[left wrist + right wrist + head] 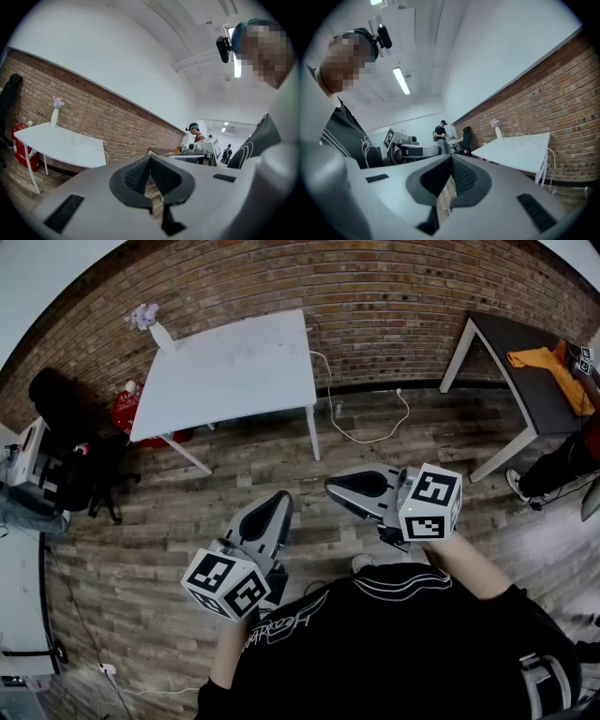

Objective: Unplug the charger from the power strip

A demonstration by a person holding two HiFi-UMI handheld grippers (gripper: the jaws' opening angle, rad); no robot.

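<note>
**Obs:** Black jersey with white lettering [422,643] fills the bottom of the head view. Just past it are the left gripper [278,504] and the right gripper [339,486], at waist height over the grey wood-plank floor [187,512]. Both claws are closed, pad against pad, nothing in either.

**Lead:** Where's the power strip, the charger?

**Obs:** Neither made out for sure. Best lead is a thin white cable [361,435]. It drops off the right end of the white rectangular table [234,371] by the red brick wall [375,296] and loops on the floor. A faint pale shape on the tabletop near where it starts could be the strip, but it is too small to tell. All of it is well apart from the grippers.

**Lead:** So the step in hand is the approach.

**Obs:** My reading, yes.
- Walk up until strip and plug show plainly in a gripper view.
- Open both claws before reaching.
- Pin the strip body with one claw.
- Take the charger by its housing with the other, not its cord, and pull straight along the prongs.
- Risk: an unpinned strip may lift or slide off the table.
</note>
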